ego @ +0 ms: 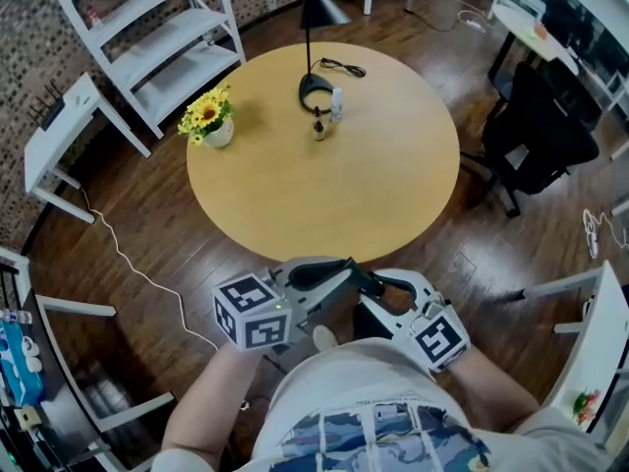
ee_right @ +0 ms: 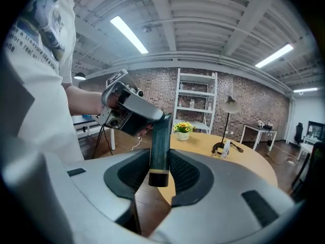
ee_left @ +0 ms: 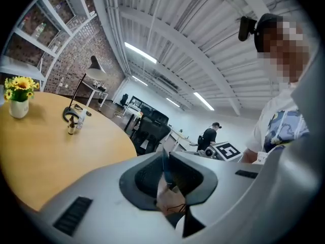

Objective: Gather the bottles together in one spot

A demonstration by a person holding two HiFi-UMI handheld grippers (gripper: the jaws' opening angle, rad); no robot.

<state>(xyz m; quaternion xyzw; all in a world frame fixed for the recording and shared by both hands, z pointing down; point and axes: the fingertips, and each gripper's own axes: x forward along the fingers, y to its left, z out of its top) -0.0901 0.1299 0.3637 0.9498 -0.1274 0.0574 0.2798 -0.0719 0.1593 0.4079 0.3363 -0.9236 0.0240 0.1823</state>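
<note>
Two small bottles stand close together by the lamp base on the round wooden table: a brown bottle and a clear bottle. They also show far off in the left gripper view, brown bottle, and in the right gripper view, clear bottle. Both grippers are held near my body, short of the table's near edge, and cross each other. My left gripper is shut and holds nothing. Its dark fingers stand in the narrow gap of my right gripper, whose jaws are slightly apart.
A black desk lamp and a vase of yellow flowers stand on the table. A white shelf unit is at the back left, a black office chair at the right. A person stands in the distance.
</note>
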